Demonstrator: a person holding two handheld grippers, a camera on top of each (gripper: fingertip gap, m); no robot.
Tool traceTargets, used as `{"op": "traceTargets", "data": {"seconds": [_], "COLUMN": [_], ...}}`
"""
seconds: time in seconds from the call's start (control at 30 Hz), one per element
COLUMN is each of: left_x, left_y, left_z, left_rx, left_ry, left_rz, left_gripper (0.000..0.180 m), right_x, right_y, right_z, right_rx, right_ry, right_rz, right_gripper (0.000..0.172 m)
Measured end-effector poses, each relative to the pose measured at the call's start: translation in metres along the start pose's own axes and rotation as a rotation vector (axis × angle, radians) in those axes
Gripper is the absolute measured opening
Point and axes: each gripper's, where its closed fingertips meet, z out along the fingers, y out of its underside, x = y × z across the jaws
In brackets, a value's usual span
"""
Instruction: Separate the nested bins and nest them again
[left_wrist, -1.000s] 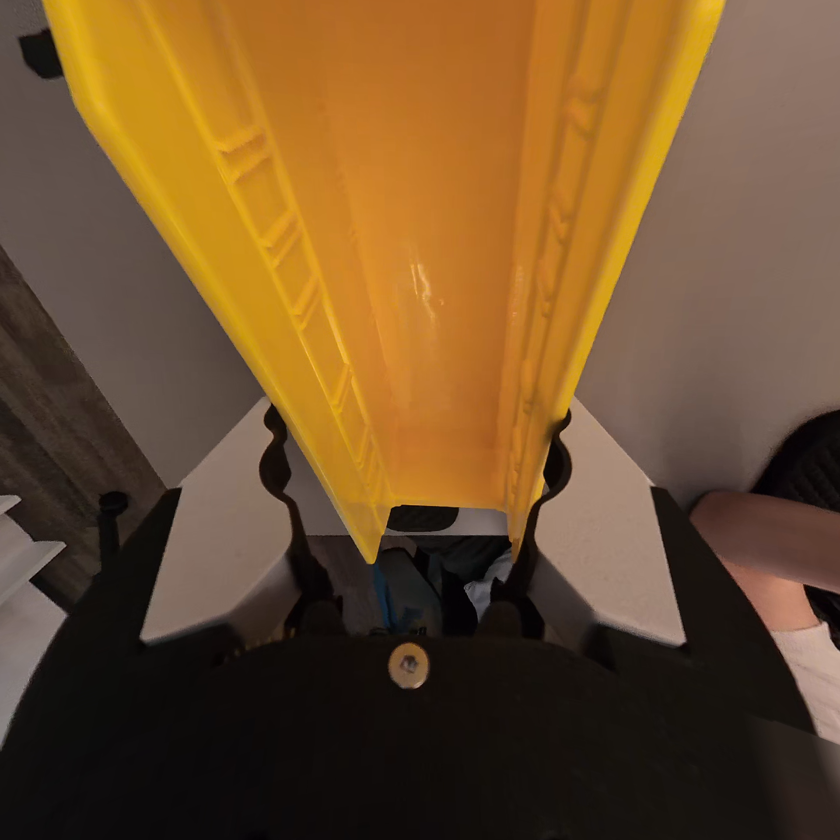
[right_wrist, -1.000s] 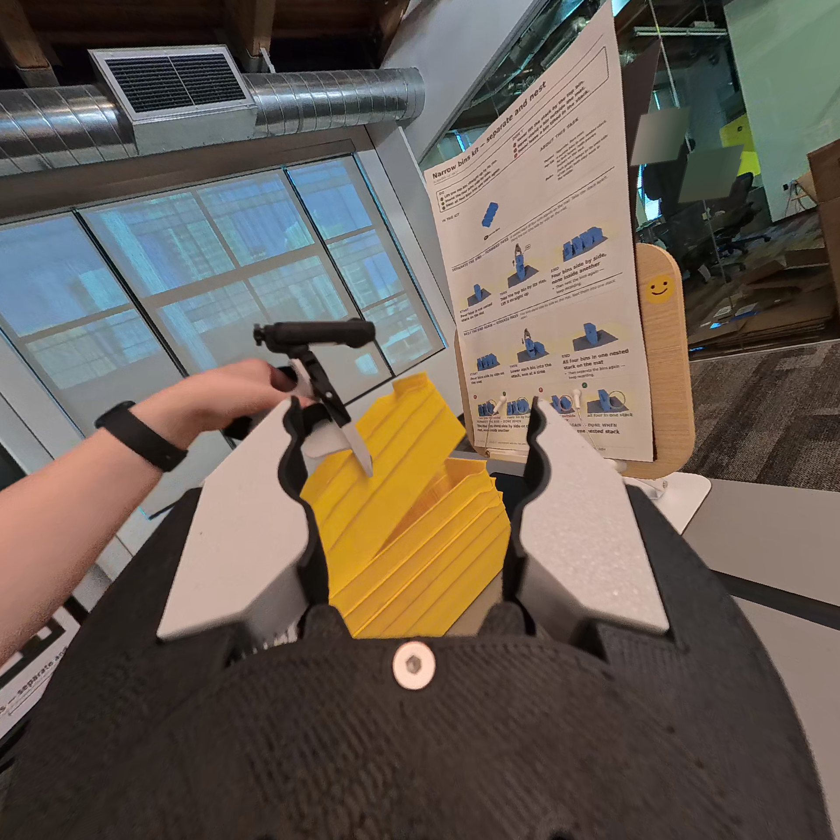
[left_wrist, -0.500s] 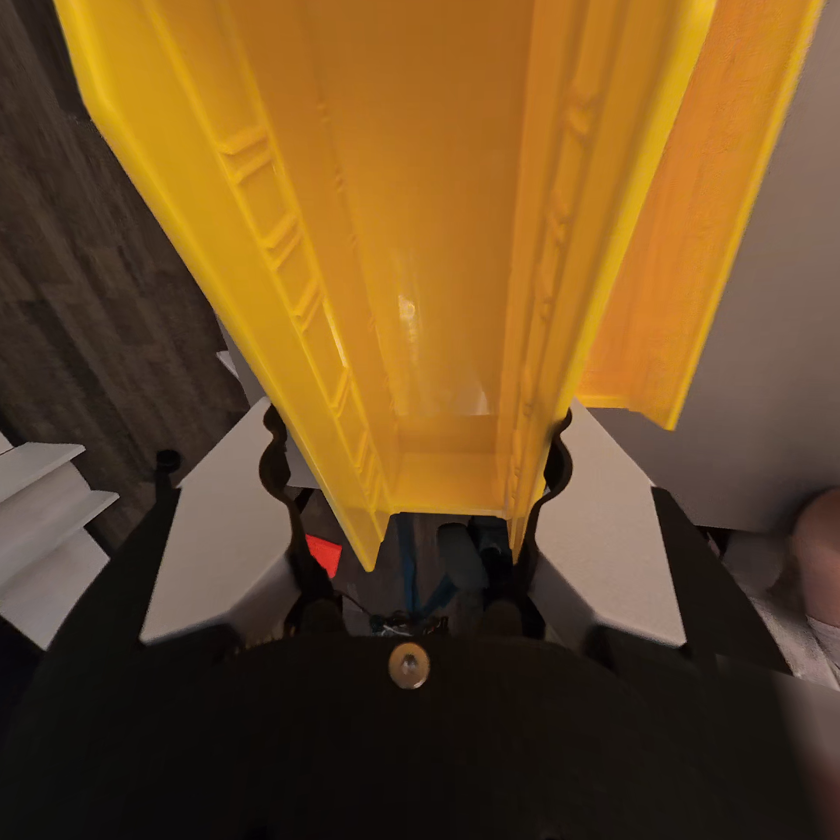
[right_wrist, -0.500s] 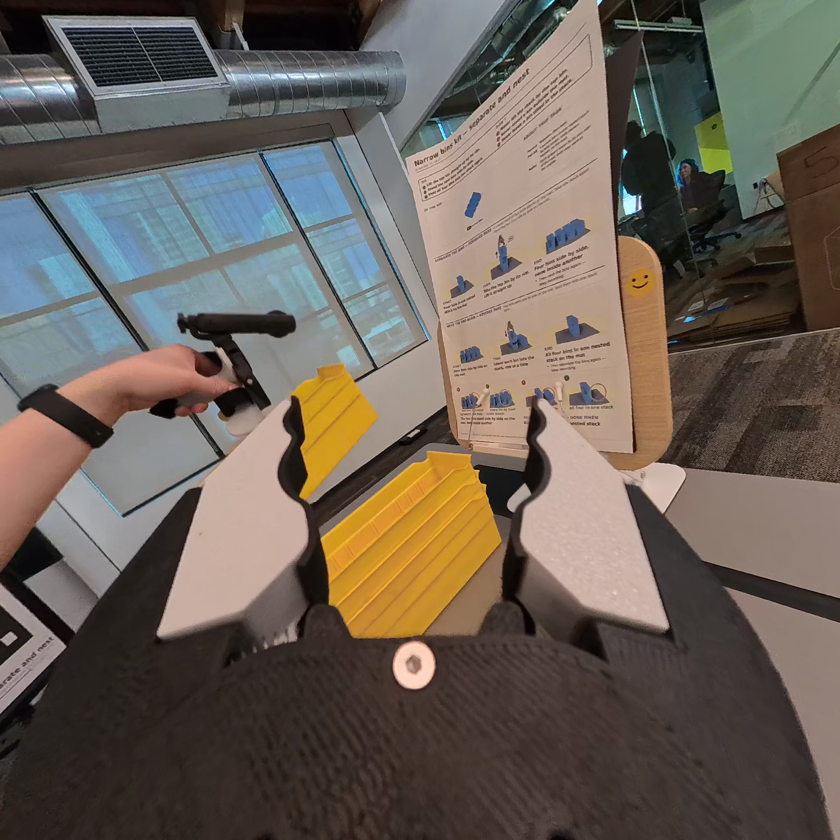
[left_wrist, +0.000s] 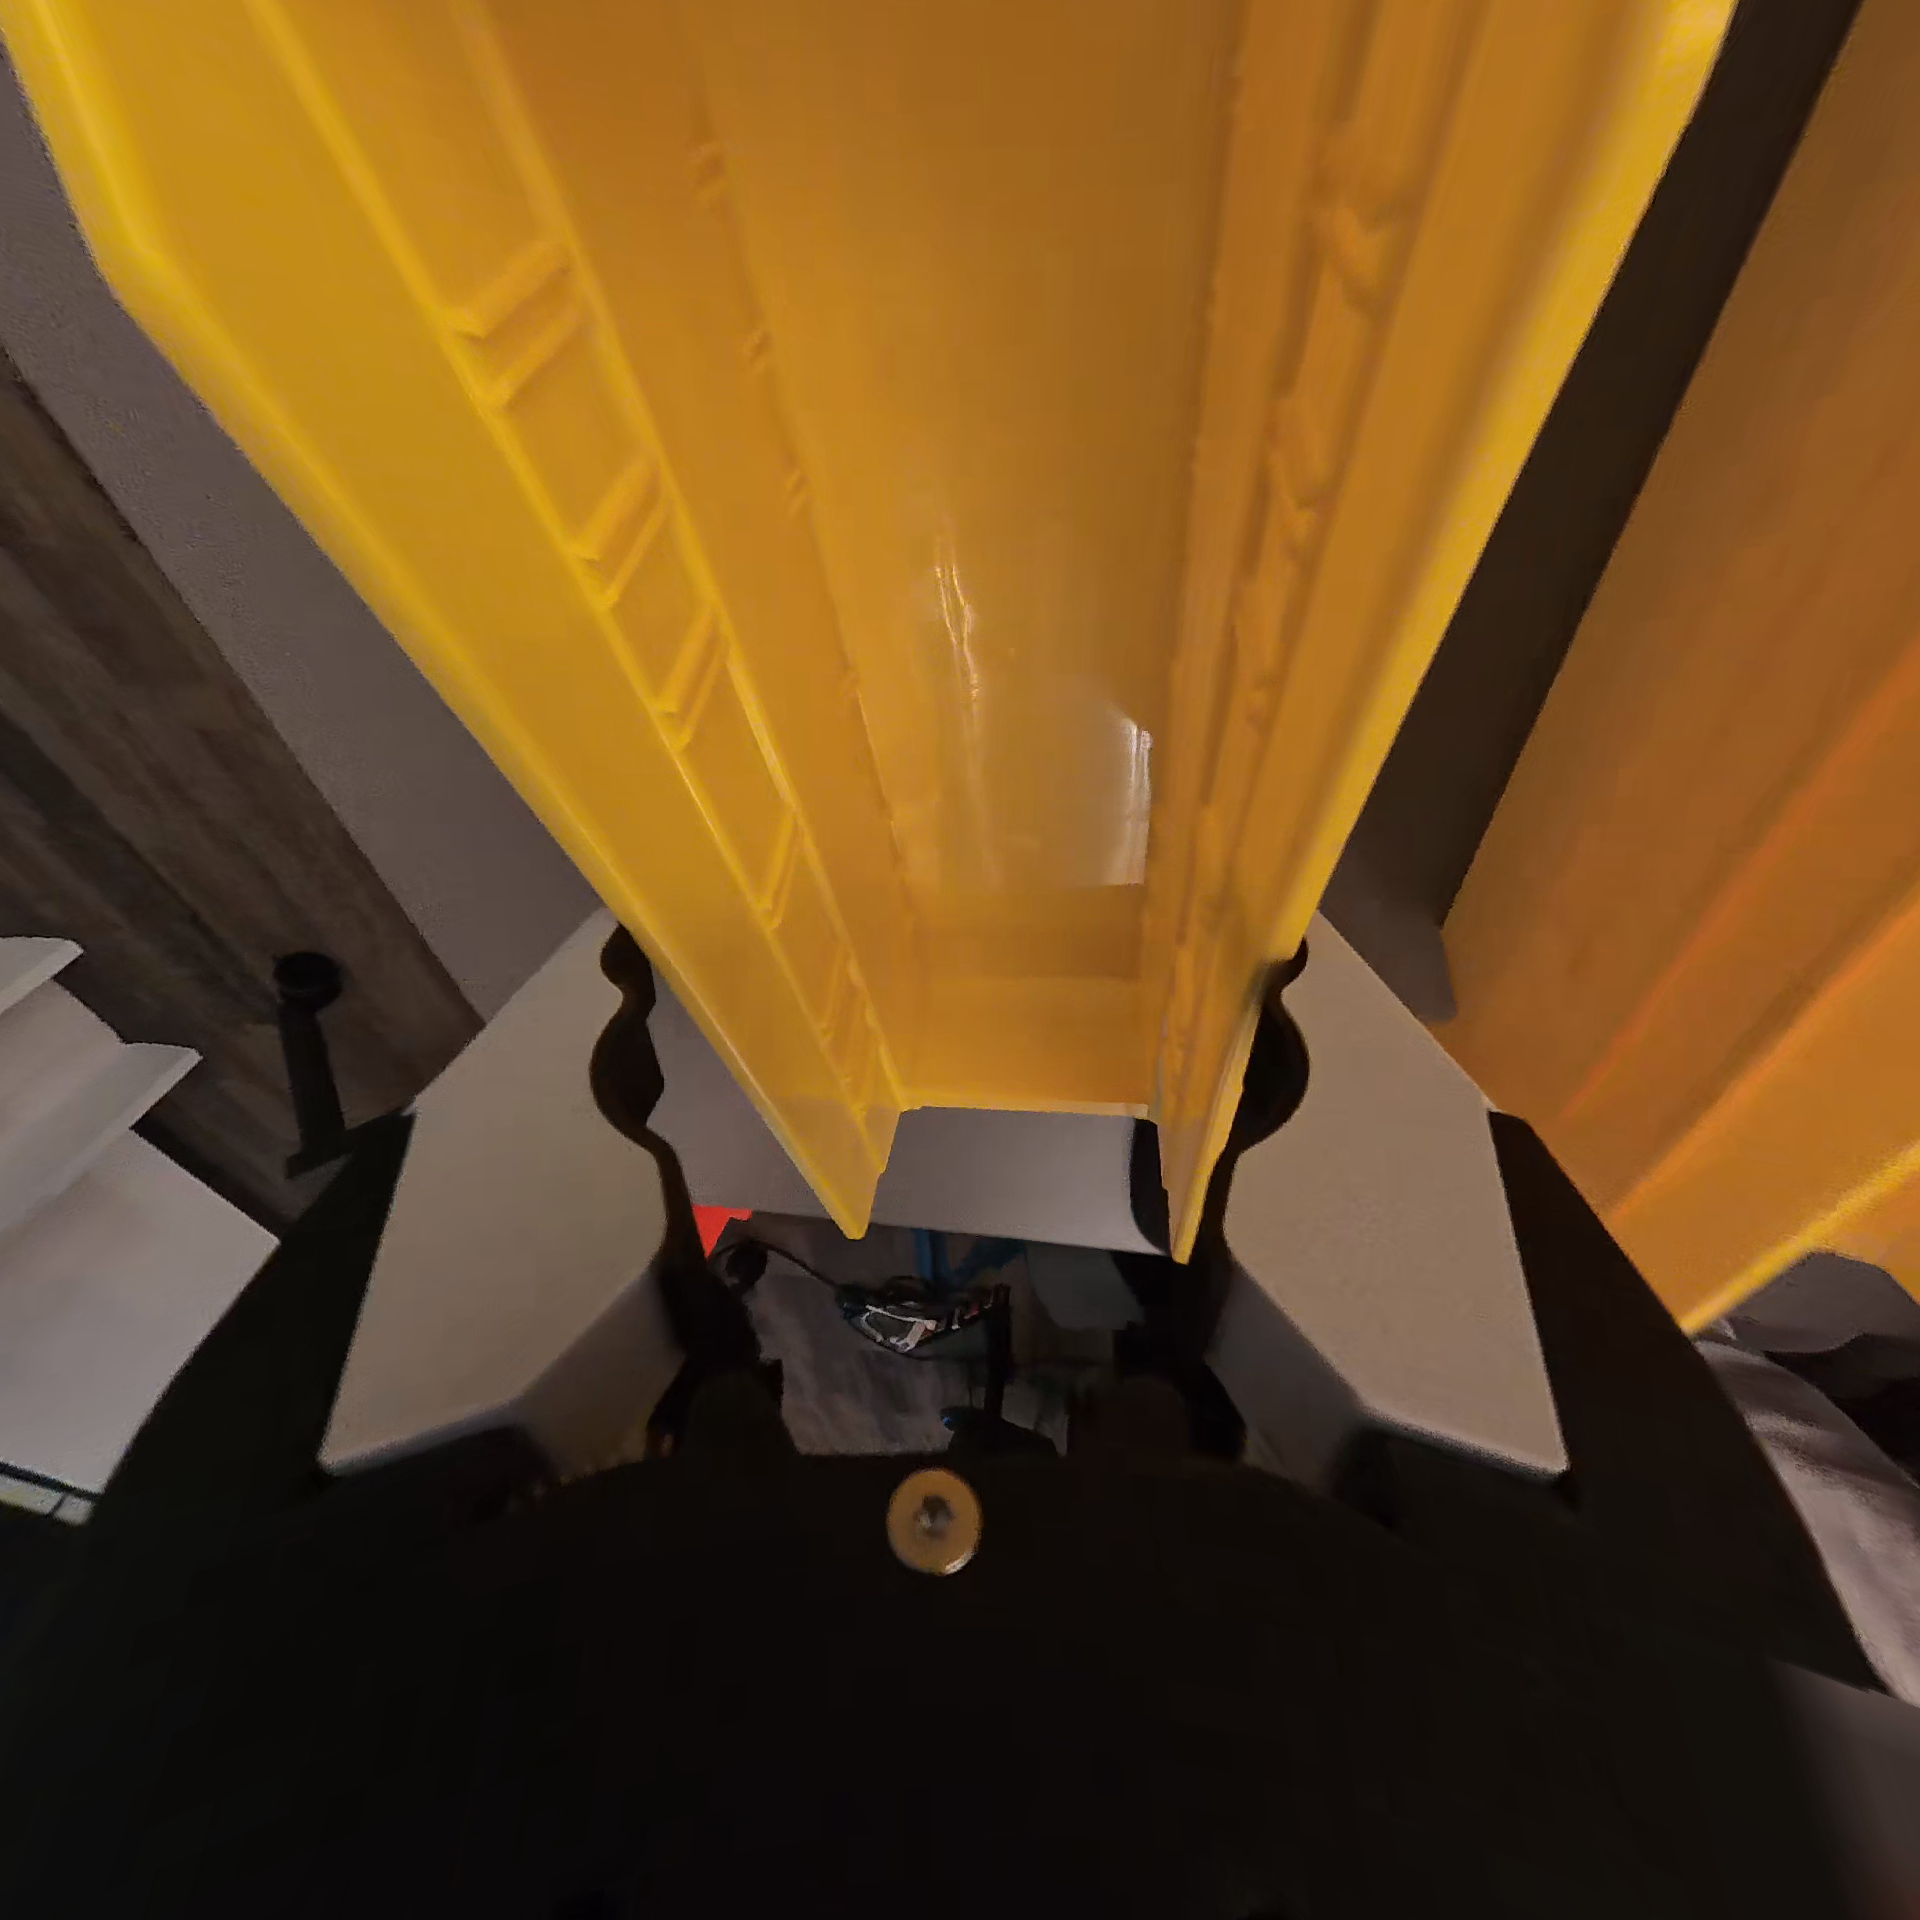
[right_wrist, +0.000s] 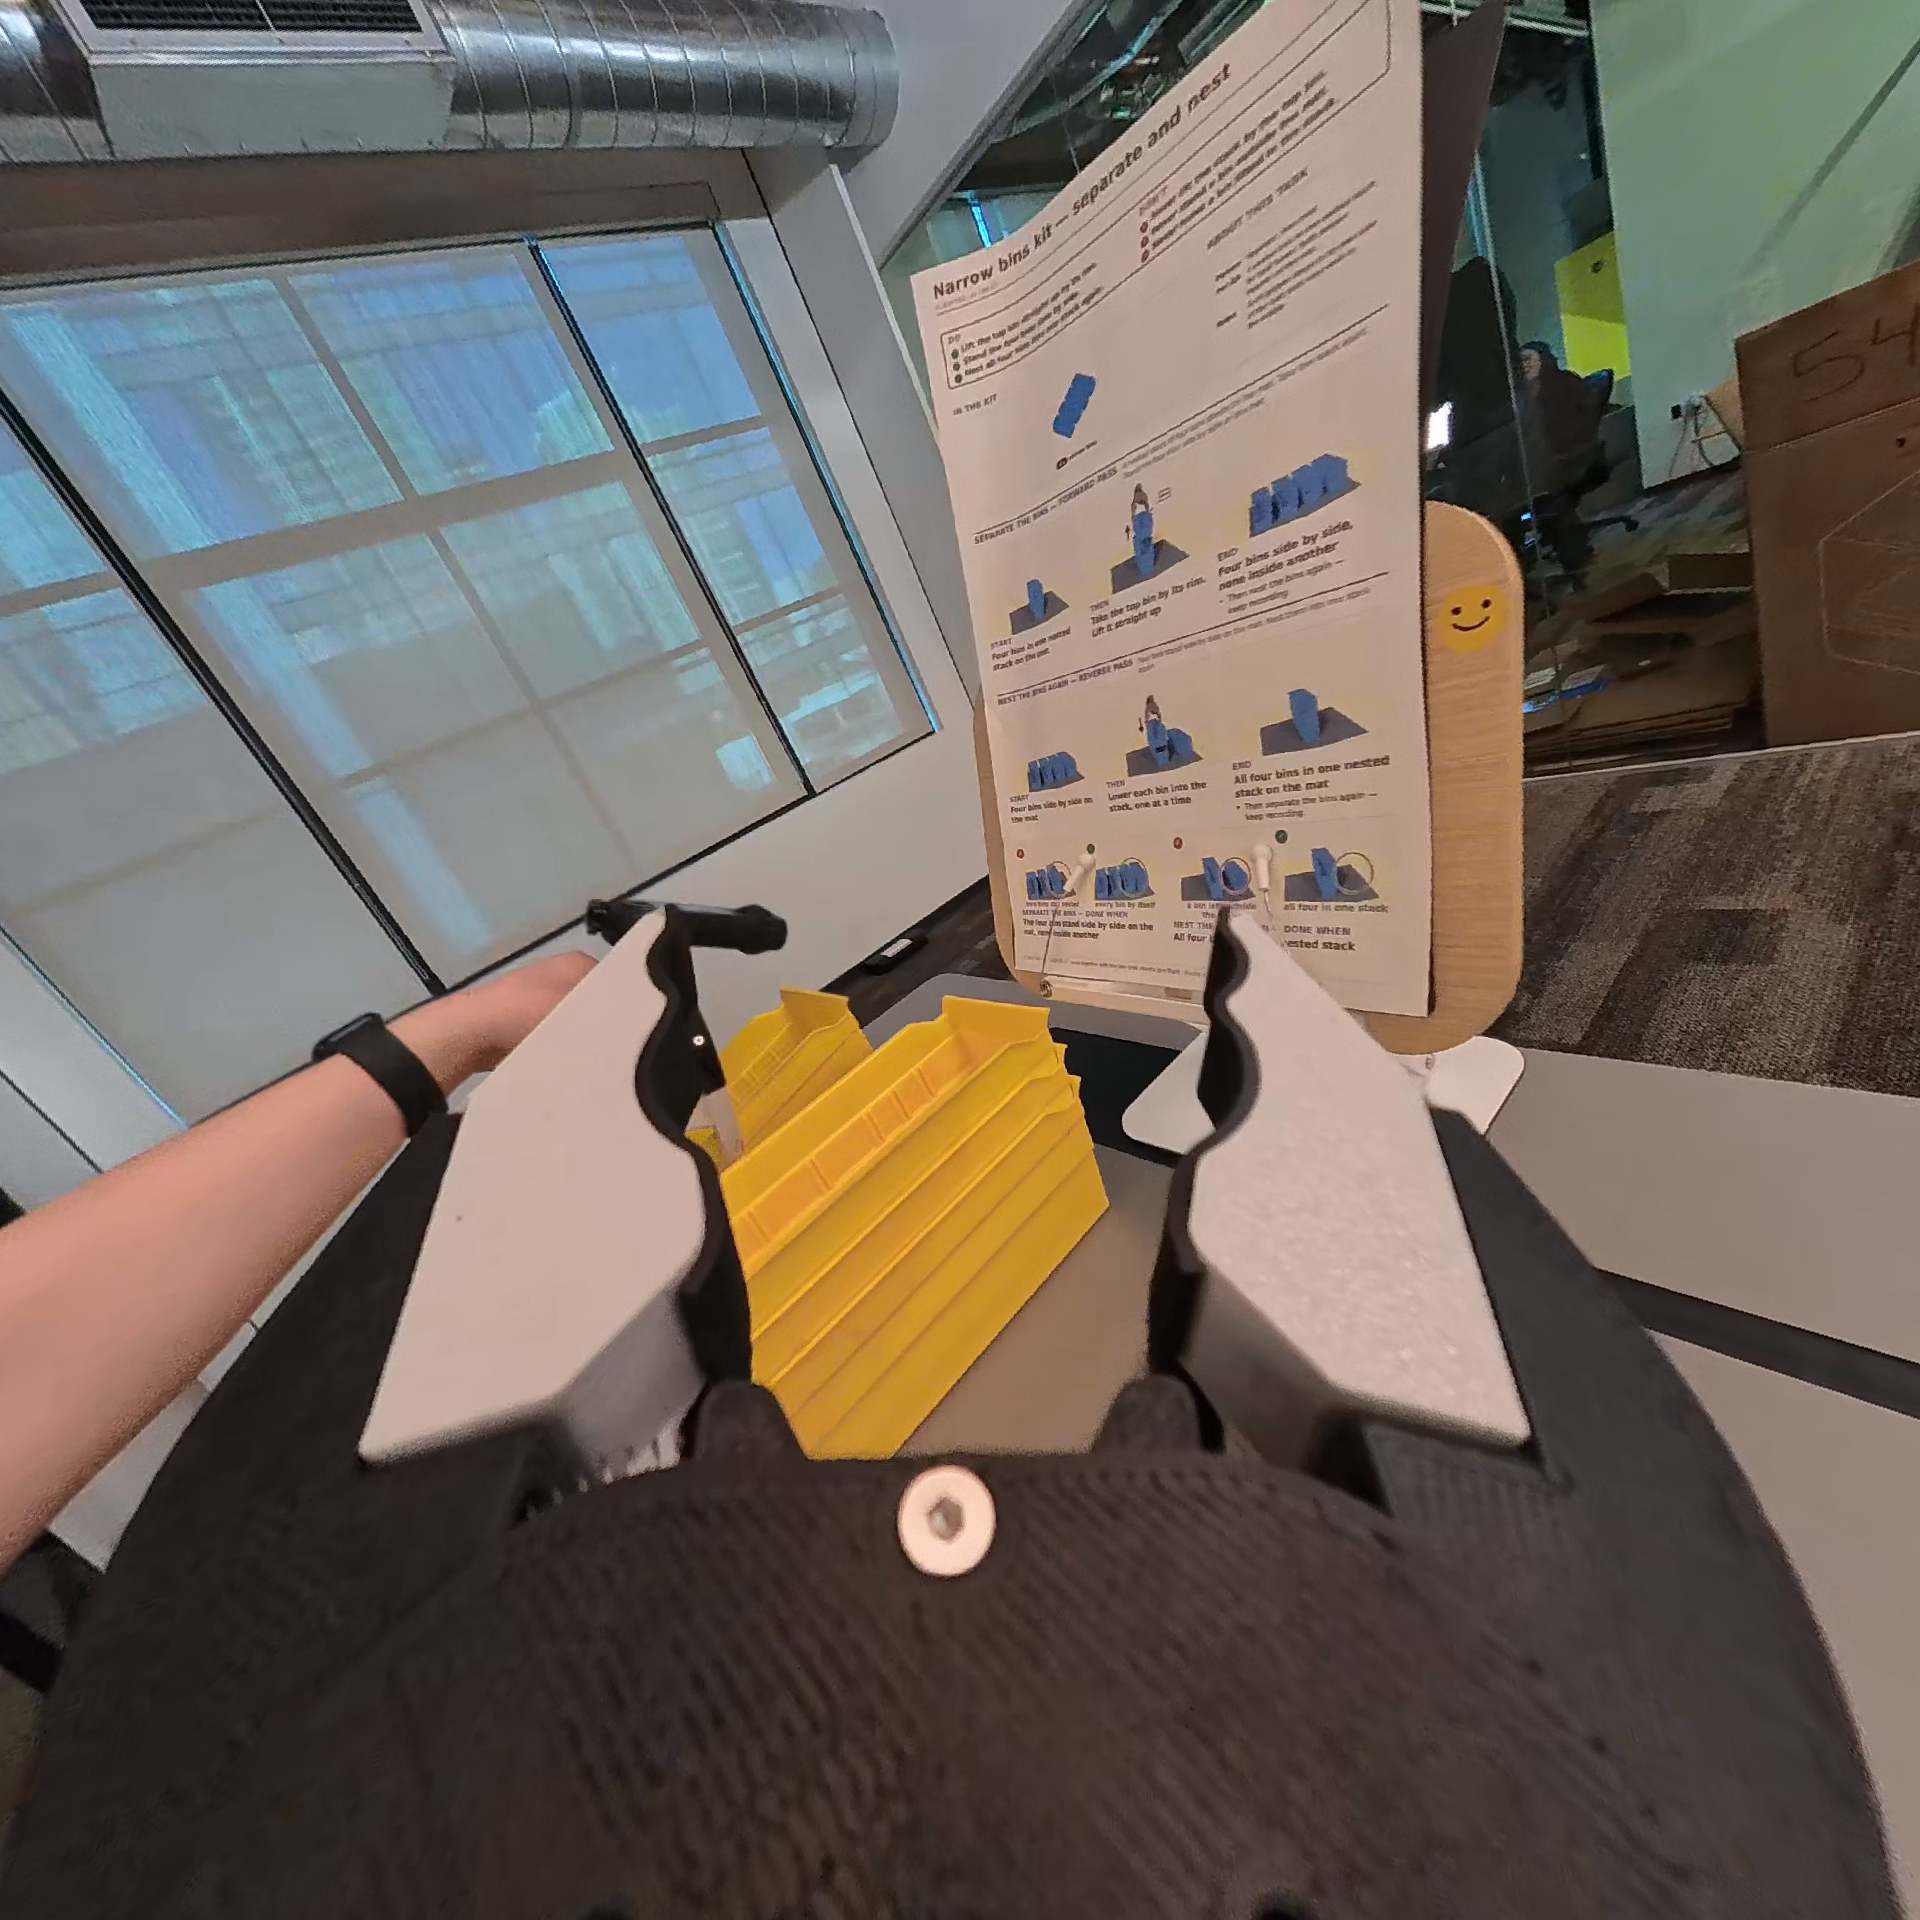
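Bins everywhere in yellow: one long narrow bin (left_wrist: 997, 520) sits clamped end-on in the left gripper (left_wrist: 945, 1039), both dark pads pressed on its side walls, lifted just beside the nested stack (right_wrist: 914, 1174) on the grey table (right_wrist: 1714, 1174). Over on the other side, the right gripper (right_wrist: 940, 1049) hangs with fingers wide apart and nothing between the pads, stack just ahead of it. Behind stands the instruction sheet (right_wrist: 1195, 540) on its wooden board (right_wrist: 1475, 790).

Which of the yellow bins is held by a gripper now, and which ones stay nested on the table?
The single yellow bin sits clamped between the left gripper fingers. The nested yellow stack rests on the table, with the open right gripper above it.
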Motion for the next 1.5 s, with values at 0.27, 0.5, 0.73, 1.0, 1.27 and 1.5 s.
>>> {"op": "traceTargets", "data": {"seconds": [0.27, 0.5, 0.73, 1.0, 1.27, 1.5], "left_x": [-0.001, 0.003, 0.01, 0.055, 0.071, 0.073], "left_y": [-0.027, -0.036, -0.033, 0.106, 0.284, 0.324], "left_z": [0.023, 0.028, -0.097, -0.223, -0.162, -0.047], "left_rx": [0.028, 0.034, 0.43, 1.246, 1.952, 1.898], "left_ry": [0.008, 0.031, 0.014, 0.259, 0.423, 0.37], "left_rz": [0.027, 0.029, 0.145, 0.362, 0.386, 0.218], "left_gripper": [0.118, 0.124, 0.109, 0.088, 0.075, 0.085], "right_x": [-0.006, -0.016, -0.025, -0.044, -0.119, -0.173], "right_y": [0.013, 0.027, 0.042, 0.038, 0.048, 0.097], "right_z": [0.013, 0.024, 0.032, -0.018, -0.001, 0.087], "right_rx": [-0.05, -0.105, -0.173, -0.229, -0.416, -0.719], "right_ry": [0.009, 0.009, 0.045, 0.201, 0.314, 0.472], "right_rz": [-0.038, -0.081, -0.168, -0.19, -0.268, -0.322], "right_gripper": [0.098, 0.099, 0.099, 0.101, 0.112, 0.125]}}
